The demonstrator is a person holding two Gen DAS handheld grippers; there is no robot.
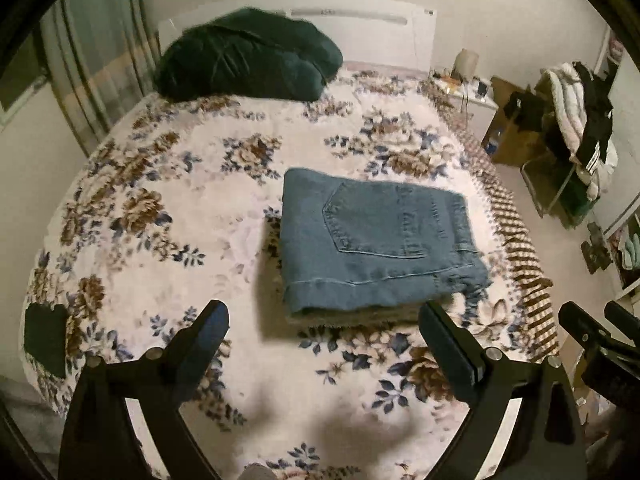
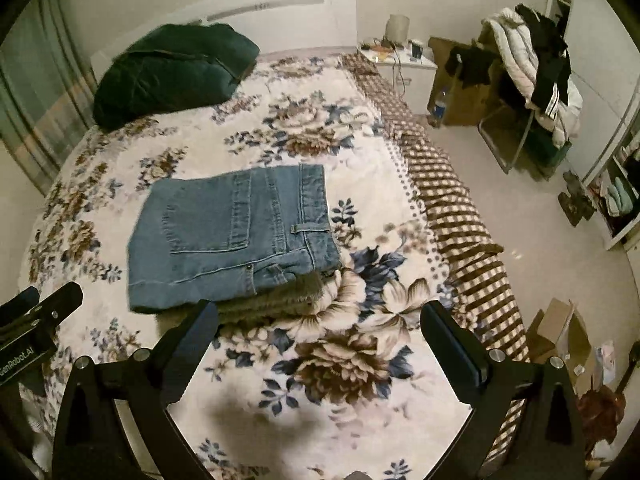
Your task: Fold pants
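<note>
Blue denim pants lie folded into a compact rectangle on the floral bedspread, back pocket up. They also show in the right wrist view. My left gripper is open and empty, held above the bed just short of the pants' near edge. My right gripper is open and empty, near the pants' near right corner. The right gripper shows at the right edge of the left wrist view; the left gripper shows at the left edge of the right wrist view.
A dark green pillow lies at the head of the bed by the white headboard. A nightstand, a cardboard box and a chair piled with clothes stand to the right. Boxes sit on the floor.
</note>
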